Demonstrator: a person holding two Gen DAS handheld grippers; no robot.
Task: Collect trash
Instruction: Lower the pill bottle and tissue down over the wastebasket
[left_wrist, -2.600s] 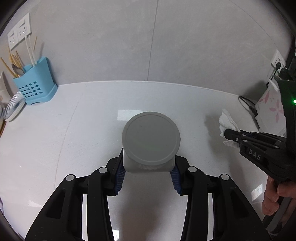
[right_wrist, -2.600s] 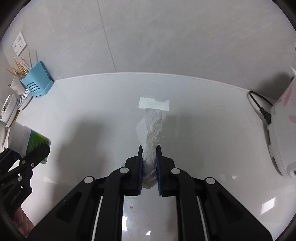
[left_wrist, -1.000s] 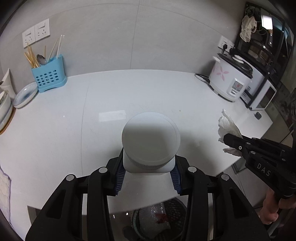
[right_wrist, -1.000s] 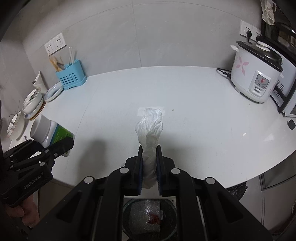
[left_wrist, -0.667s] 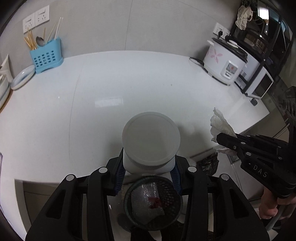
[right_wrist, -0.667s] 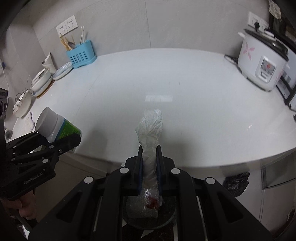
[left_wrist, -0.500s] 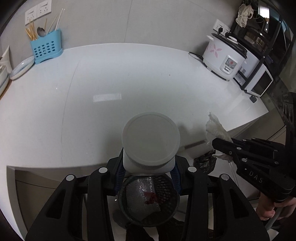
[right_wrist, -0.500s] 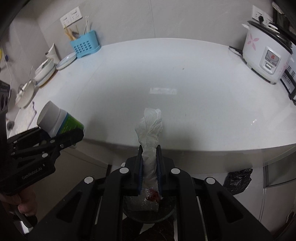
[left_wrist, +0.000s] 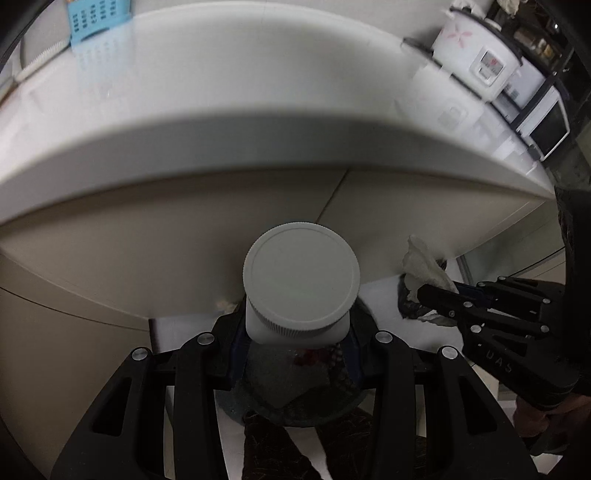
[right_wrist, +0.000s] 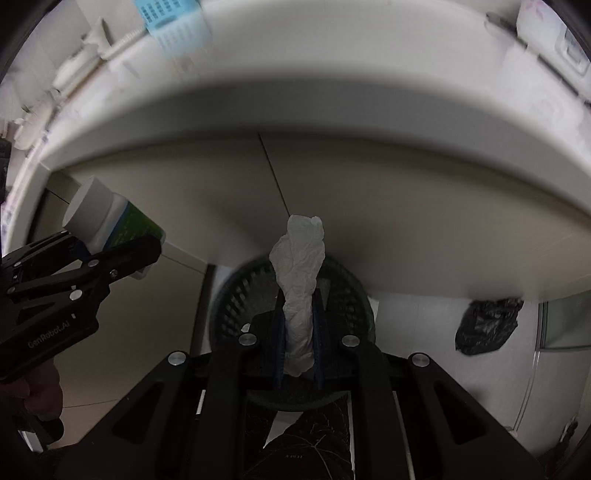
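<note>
The white counter (left_wrist: 258, 122) is seen from below its edge, beige cabinet fronts (right_wrist: 369, 206) underneath. A white bottle (left_wrist: 301, 288) is clamped in the left hand-held gripper (left_wrist: 295, 350), crumpled tissue (right_wrist: 300, 288) pinched in the nearly shut right hand-held gripper (right_wrist: 300, 354). A black mesh bin (right_wrist: 236, 302) sits on the floor below both, a black bag (right_wrist: 487, 325) at 3 o'clock.
</note>
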